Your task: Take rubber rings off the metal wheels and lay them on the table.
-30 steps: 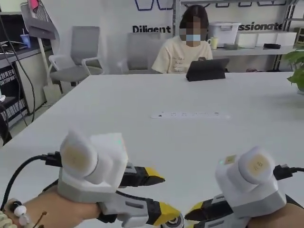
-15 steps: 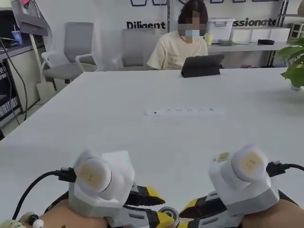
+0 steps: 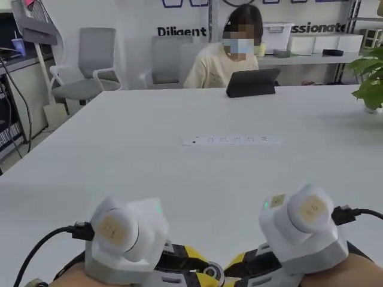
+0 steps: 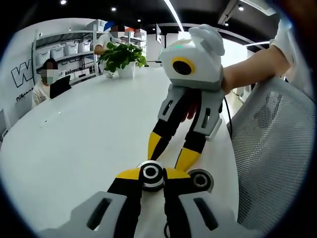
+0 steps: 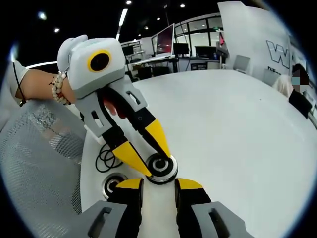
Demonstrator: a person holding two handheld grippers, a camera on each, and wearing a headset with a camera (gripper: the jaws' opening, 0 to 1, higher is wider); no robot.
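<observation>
My left gripper (image 4: 152, 174) is shut on a small metal wheel (image 4: 151, 176) with a dark rubber rim, held just above the white table (image 4: 74, 144). My right gripper (image 4: 172, 151) comes in from above it, jaws apart, with its yellow tips just short of the wheel. In the right gripper view the right gripper (image 5: 160, 184) stands open just short of that wheel (image 5: 162, 166), which the left gripper (image 5: 153, 161) clamps. A second wheel (image 5: 114, 184) lies on the table beside thin black rubber rings (image 5: 105, 158). In the head view both grippers meet at the bottom edge around the wheel (image 3: 212, 274).
A white power strip (image 3: 230, 140) lies mid-table. At the far side a person (image 3: 233, 57) sits behind a dark tablet (image 3: 251, 82). A potted plant (image 3: 368, 81) stands at the right edge. A grey mesh chair (image 4: 277, 148) is close behind the table's near edge.
The head camera has tilted up, so both grippers sit lower in the picture. The two grippers have drawn closer together around the wheel.
</observation>
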